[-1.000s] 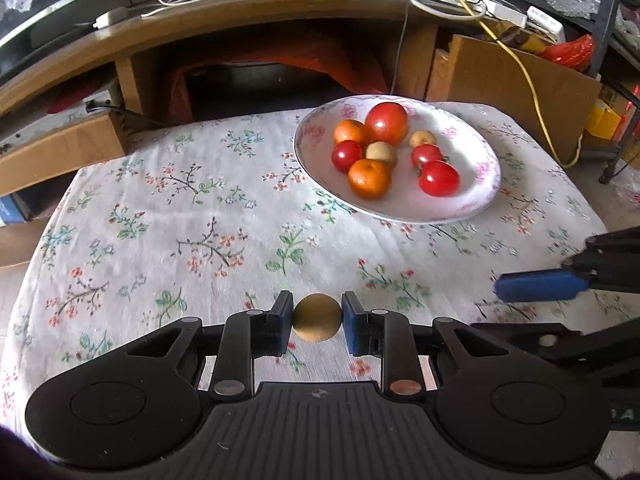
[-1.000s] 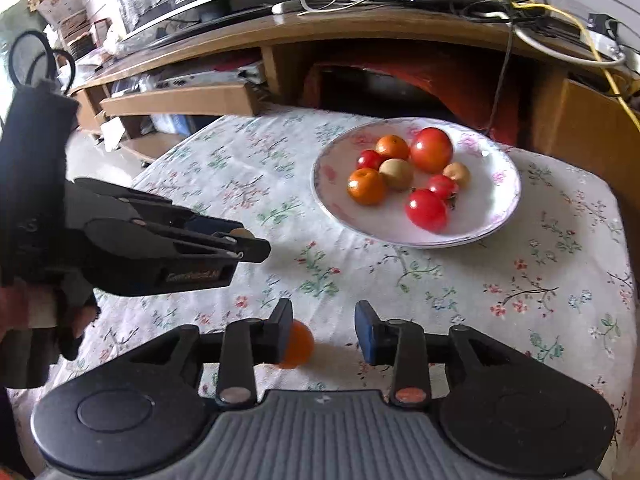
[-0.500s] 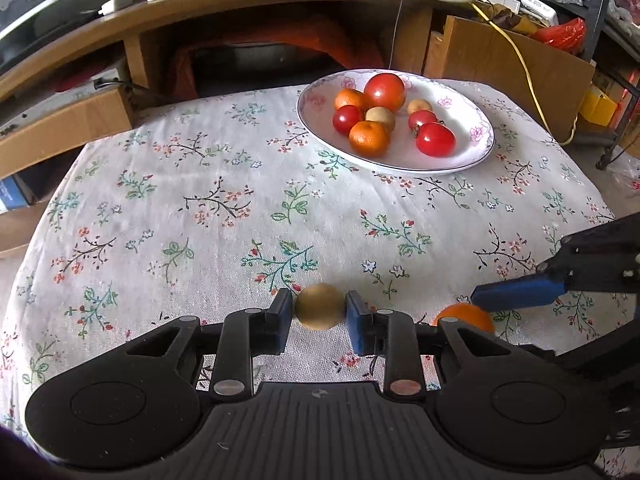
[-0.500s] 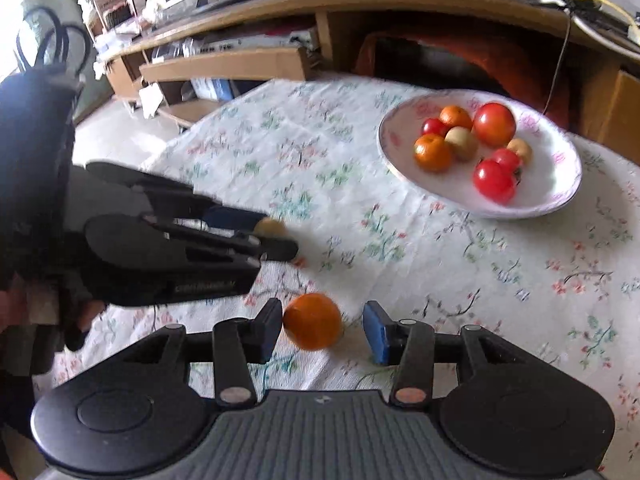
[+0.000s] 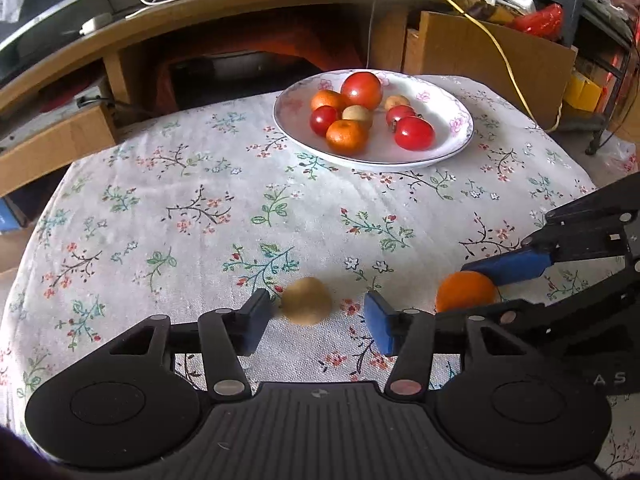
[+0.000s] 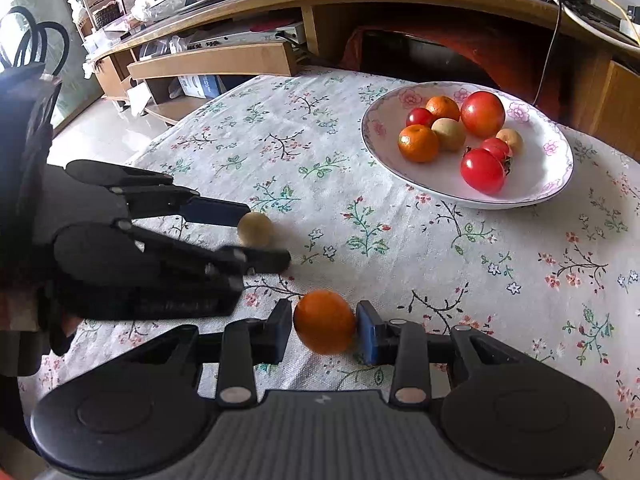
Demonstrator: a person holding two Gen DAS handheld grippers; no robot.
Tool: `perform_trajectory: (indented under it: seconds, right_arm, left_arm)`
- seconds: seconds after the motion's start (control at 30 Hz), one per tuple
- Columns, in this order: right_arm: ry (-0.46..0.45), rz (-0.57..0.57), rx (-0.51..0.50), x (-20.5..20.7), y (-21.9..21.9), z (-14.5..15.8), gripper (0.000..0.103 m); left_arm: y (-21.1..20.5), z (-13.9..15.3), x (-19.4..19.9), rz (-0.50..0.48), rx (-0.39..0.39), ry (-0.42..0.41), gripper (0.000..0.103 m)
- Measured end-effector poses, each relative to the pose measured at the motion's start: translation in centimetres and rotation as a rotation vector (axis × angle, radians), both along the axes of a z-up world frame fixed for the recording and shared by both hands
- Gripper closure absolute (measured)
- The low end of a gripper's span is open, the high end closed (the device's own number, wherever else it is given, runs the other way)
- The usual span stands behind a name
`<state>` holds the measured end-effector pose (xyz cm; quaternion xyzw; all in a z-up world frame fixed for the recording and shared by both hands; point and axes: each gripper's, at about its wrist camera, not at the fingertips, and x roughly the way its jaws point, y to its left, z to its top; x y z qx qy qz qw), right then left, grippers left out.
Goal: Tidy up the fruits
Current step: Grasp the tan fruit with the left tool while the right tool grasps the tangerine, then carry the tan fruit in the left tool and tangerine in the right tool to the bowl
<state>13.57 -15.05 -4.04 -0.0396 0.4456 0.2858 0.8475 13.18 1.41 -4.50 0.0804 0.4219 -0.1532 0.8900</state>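
A small tan fruit (image 5: pixel 306 301) lies on the floral tablecloth between the fingers of my left gripper (image 5: pixel 316 322), which is open, its left pad next to the fruit. It also shows in the right wrist view (image 6: pixel 256 229). My right gripper (image 6: pixel 323 330) is shut on an orange (image 6: pixel 325 321), which also shows in the left wrist view (image 5: pixel 466 291). A white flowered plate (image 5: pixel 452 148) at the far side of the table holds several tomatoes, oranges and tan fruits; it also shows in the right wrist view (image 6: pixel 536 184).
A wooden desk (image 5: pixel 240 4) with cables stands behind the table. Cardboard boxes (image 5: pixel 480 48) stand at the right. The table edge (image 5: pixel 24 240) curves down on the left. The left gripper's body (image 6: pixel 120 248) is close to the right gripper.
My left gripper has opened and let go of the tan fruit, which now lies on the cloth. My right gripper has closed on the orange.
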Motion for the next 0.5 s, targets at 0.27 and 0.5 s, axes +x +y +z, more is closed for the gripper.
perform_trajectory:
  seconds: [0.27,0.5]
  right_arm:
    - [-0.018,-0.028,-0.027,-0.1,-0.6,0.1,0.070]
    - [-0.030,-0.057,-0.051,-0.6,-1.1,0.8,0.070]
  left_arm:
    - [-0.1,0.2,0.3,0.013,-0.004,0.008,0.060]
    - [0.0,0.7,-0.6,0.036,-0.018,0.039,0.069]
